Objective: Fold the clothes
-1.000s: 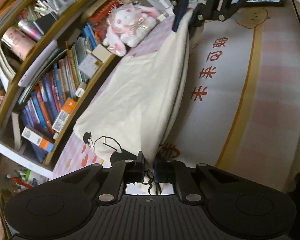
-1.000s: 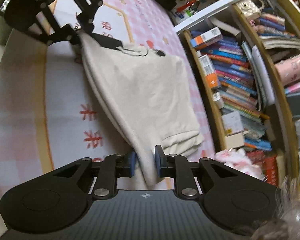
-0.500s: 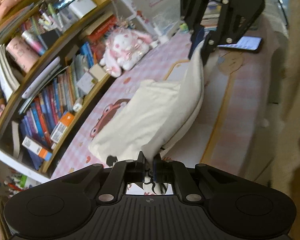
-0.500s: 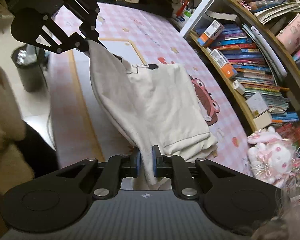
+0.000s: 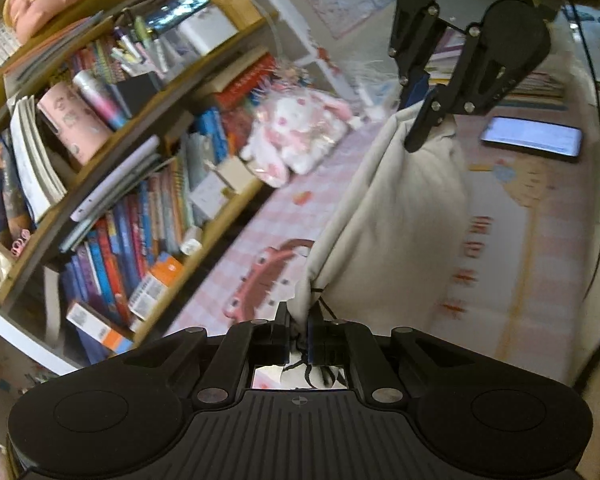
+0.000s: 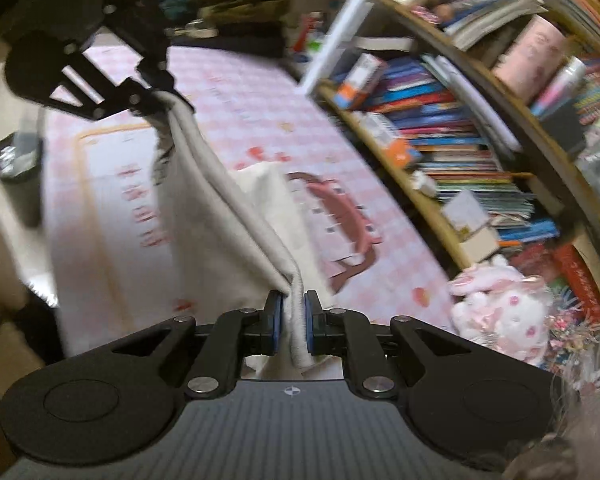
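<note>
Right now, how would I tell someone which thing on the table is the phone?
Start at the pink checked tablecloth that runs along the bookshelf. Follow it to the end past the cream garment hanging between the two claws. The phone lies flat there, a dark slab with a lit bluish screen, unlike the fluffy pink plush toy by the shelf.

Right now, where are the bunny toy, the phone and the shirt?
bunny toy (image 5: 300, 136), left wrist view, its white body.
phone (image 5: 534, 142), left wrist view, its lit screen.
shirt (image 6: 236, 196), right wrist view, the stretched fold.

Crammed bookshelf (image 5: 112, 184), pink plush rabbit (image 5: 300, 136), phone (image 5: 532, 141) on checked mat (image 6: 260, 120).
</note>
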Demonstrator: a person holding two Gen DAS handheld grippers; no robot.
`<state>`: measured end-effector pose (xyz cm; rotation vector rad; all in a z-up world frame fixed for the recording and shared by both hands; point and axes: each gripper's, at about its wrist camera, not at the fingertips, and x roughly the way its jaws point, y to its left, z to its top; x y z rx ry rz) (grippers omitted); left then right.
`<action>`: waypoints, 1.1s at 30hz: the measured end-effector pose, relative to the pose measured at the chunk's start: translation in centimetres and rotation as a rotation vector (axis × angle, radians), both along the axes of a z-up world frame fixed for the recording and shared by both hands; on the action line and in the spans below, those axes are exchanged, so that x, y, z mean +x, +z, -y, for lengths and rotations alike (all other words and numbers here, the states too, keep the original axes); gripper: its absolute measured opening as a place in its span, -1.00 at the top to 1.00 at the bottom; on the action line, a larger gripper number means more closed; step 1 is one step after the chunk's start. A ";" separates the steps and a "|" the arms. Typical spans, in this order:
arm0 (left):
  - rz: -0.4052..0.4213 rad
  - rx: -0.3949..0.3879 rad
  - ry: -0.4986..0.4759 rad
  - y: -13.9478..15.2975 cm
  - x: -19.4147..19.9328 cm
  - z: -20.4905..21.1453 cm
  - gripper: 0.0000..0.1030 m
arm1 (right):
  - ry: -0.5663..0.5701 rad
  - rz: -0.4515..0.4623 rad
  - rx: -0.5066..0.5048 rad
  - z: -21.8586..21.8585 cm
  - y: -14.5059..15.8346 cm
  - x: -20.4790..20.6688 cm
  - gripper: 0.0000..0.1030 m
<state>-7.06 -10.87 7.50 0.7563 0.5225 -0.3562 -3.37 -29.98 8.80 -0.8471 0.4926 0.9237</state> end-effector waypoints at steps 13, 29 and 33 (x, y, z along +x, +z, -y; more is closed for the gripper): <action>-0.082 -0.069 0.104 -4.9 9.4 -2.4 0.70 | -0.133 -0.044 -0.021 -4.5 -3.8 9.2 0.79; -0.211 -0.434 0.190 -6.4 11.8 -9.2 -0.41 | -0.434 -0.072 0.080 -5.1 -8.8 15.6 0.23; -0.300 -0.733 0.277 -7.4 11.3 -11.9 -0.40 | -0.637 -0.248 0.295 -1.5 -7.8 14.3 0.22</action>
